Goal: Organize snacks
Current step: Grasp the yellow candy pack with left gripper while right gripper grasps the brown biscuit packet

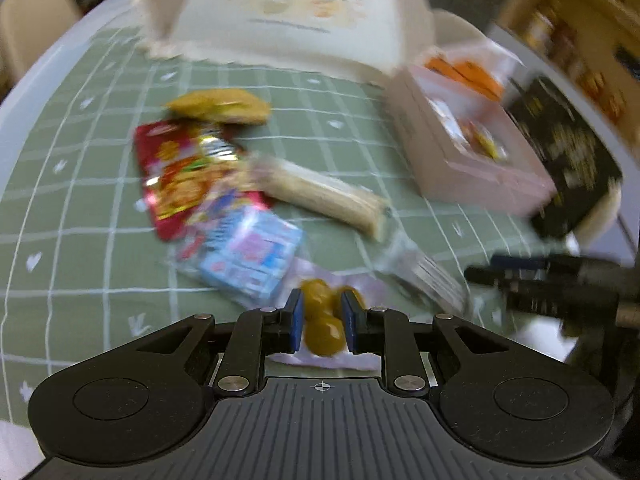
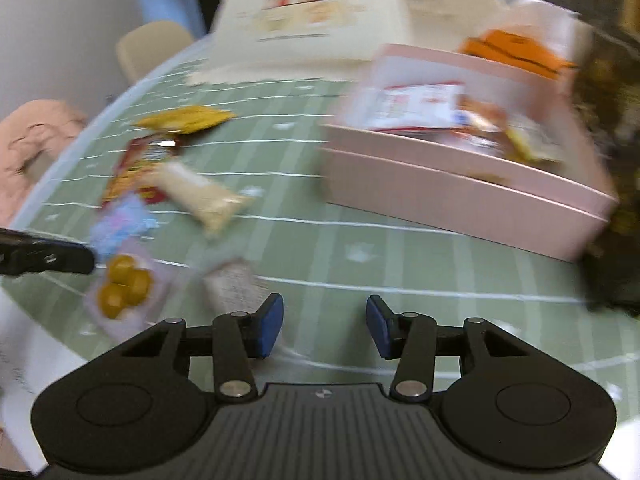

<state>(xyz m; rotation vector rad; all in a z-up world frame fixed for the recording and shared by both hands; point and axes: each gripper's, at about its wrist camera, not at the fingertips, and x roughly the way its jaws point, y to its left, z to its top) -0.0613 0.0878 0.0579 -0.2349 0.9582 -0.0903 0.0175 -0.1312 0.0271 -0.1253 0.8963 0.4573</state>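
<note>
left gripper [image 1: 322,320]: blue pads clamped on a clear packet of yellow-brown round sweets [image 1: 322,322], one pad on each side of it
sweets packet, other view: seen from the right wrist it sits at the left, low over the green cloth [image 2: 400,248]; contact with the cloth can't be told from the blur
right gripper [image 2: 325,326]: jaws apart, nothing between the pads, only bare cloth under them
near right gripper: small pale wrapped snack [image 2: 232,286] just left of its left pad
loose pile: blue-and-pink packet [image 1: 256,252], red foil packet [image 1: 176,176], long beige wafer pack [image 1: 324,196], yellow bag [image 1: 220,106], all bunched together on the cloth beyond the left gripper
clear wrapper [image 1: 424,276]: lying right of the held sweets
pink box [image 2: 460,188]: open, on the cloth to the right, a few snack packets inside
black box [image 1: 560,160]: right of the pink box, touching or just beside, blurred
cream bag [image 1: 296,12]: at the far end of the table, printed front
</note>
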